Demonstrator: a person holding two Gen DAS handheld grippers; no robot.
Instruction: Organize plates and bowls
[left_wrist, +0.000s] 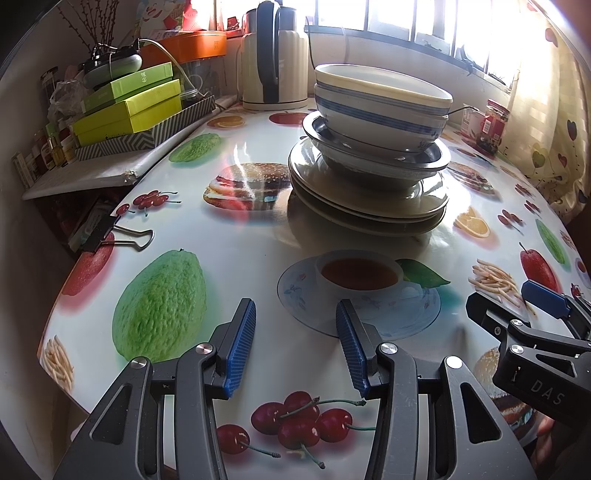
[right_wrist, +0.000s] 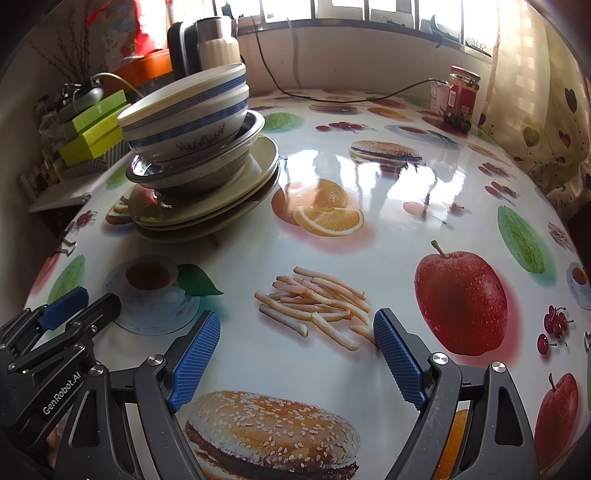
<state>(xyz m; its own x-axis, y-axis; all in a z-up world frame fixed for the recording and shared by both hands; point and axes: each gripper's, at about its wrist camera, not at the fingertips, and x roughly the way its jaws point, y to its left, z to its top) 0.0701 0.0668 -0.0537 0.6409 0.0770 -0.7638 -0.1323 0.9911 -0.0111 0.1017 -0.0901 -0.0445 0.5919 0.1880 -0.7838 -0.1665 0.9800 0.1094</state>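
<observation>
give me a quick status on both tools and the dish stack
Left tool open, empty; right tool open, empty, both low over patterned table. Blue-striped ceramic bowls on metal bowl, beige plates beneath, untouched. Path clear.

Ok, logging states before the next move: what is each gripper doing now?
Left gripper: open, holding nothing.
Right gripper: open, holding nothing.

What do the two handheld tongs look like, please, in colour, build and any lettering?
Both the left tongs and right tongs have dark grey plastic arms with cut-out slots and silver pivot screws, ending in blue ridged pads. White lettering reads "DAS" on the right unit and "GenRobot.AI" on the left unit. No cables or sleeves show.
</observation>
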